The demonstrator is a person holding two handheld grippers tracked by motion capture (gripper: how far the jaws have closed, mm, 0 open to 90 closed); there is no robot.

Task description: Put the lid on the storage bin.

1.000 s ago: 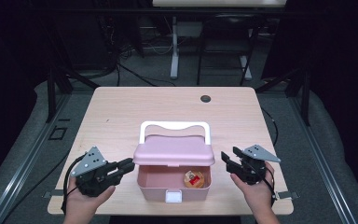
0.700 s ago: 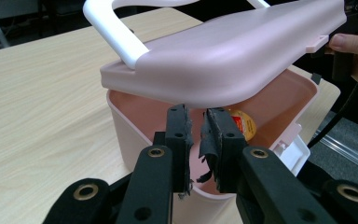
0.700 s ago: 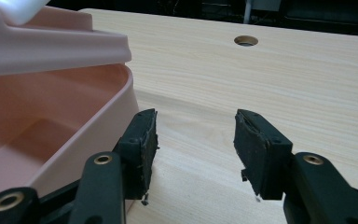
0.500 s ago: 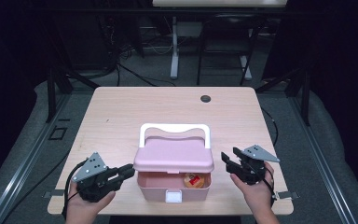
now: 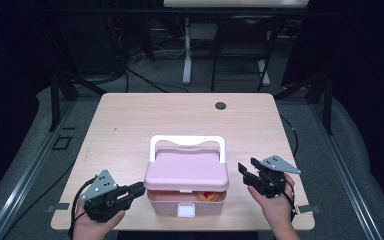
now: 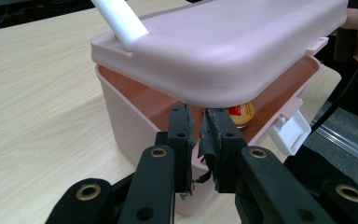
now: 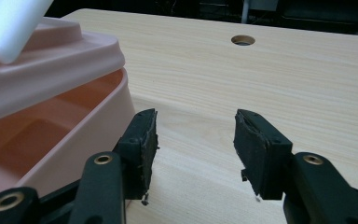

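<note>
Pink box (image 5: 186, 187) sits at the tabletop's (image 5: 130, 125) near edge, lid (image 5: 187, 170) ajar; left gripper (image 5: 139, 188) nearly together under it, right gripper (image 5: 245, 170) apart beside it.

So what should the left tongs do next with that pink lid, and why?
Probably lower the lid the rest of the way onto the box. The left tongs, nearly shut, sit under the lid's front edge, which hangs part-open over a small jar inside. The white latch is unfastened. The right tongs wait open beside the box.
</note>
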